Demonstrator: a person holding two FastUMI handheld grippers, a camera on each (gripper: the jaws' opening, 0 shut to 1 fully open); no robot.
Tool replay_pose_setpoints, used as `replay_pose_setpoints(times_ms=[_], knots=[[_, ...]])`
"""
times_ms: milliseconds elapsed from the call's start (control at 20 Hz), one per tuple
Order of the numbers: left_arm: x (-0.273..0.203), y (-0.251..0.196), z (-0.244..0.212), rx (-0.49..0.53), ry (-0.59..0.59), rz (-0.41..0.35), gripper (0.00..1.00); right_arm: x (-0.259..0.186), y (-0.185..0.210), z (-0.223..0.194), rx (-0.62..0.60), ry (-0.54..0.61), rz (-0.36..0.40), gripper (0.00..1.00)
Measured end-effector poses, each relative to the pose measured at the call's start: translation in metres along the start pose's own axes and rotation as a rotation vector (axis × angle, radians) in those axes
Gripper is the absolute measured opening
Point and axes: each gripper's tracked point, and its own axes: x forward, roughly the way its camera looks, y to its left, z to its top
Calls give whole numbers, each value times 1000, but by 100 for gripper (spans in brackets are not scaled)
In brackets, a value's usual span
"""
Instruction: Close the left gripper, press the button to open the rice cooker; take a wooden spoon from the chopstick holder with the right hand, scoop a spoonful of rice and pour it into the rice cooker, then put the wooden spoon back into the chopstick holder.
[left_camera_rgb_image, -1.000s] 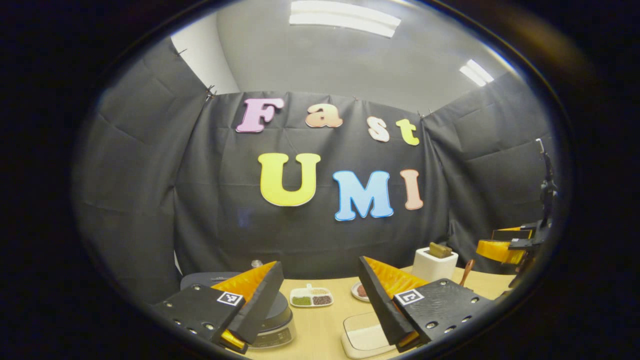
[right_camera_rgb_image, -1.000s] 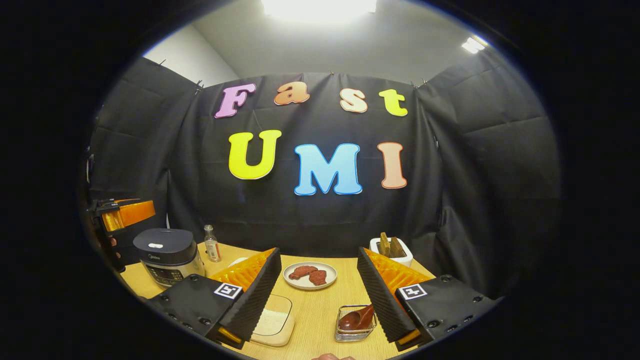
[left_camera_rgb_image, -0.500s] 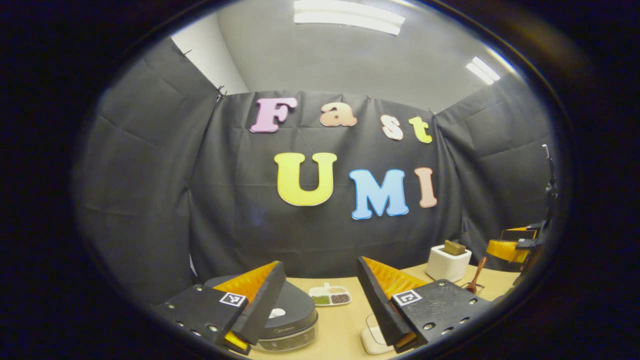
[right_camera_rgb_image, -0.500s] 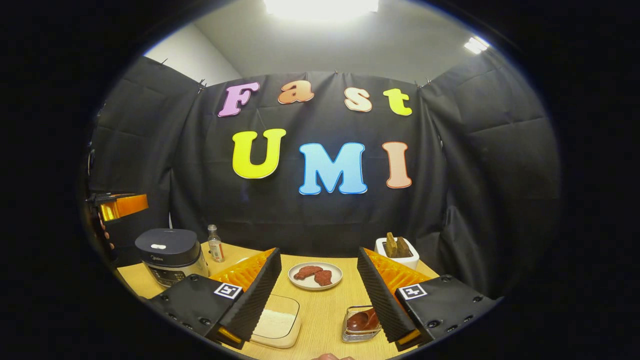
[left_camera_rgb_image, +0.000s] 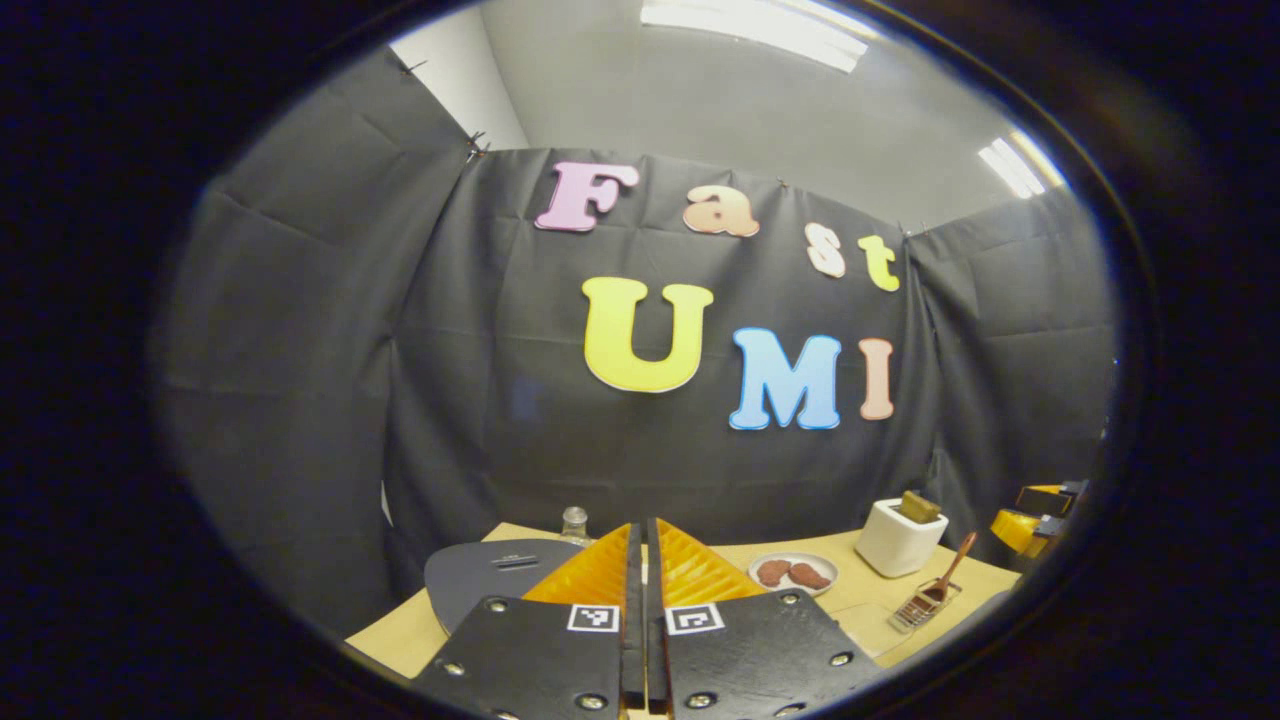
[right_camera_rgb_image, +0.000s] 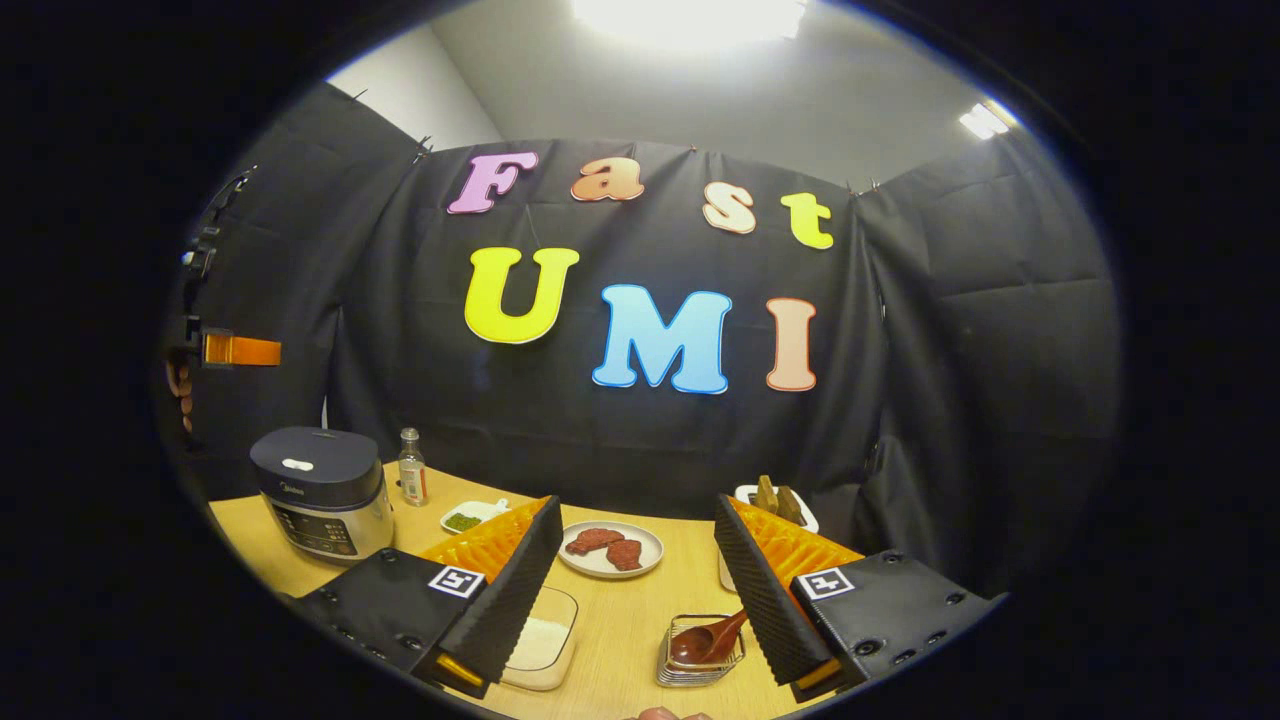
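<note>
Hovering above the rice cooker (left_camera_rgb_image: 495, 580), left tool (left_camera_rgb_image: 641, 540) pressed together; right tool (right_camera_rgb_image: 637, 530) spread, wooden spoon (right_camera_rgb_image: 705, 641) below.

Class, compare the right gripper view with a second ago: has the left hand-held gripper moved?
Yes. The left hand-held gripper has risen: it sat close above the rice cooker lid, and now hangs well higher against the wall.

Long white ceiling light panels (left_camera_rgb_image: 760, 20) at the top of both views light the booth evenly; in the right gripper view the panel (right_camera_rgb_image: 690, 18) blows out into glare. Fisheye distortion bows the edges, the pale wooden bench (right_camera_rgb_image: 620, 610) stays bright with soft shadows, and the left gripper view looks slightly hazy.
</note>
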Motion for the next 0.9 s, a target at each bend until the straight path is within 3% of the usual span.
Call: replay_pose_setpoints(times_ms=[500, 800, 900], knots=[[25, -2, -52, 92, 265, -72, 1, 2, 4, -9, 13, 19, 29, 98], [39, 11, -85, 160, 344, -39, 1, 3, -1, -16, 18, 34, 26, 97], [44, 21, -100, 128, 382, -27, 1, 2, -4, -18, 20, 34, 23, 98]])
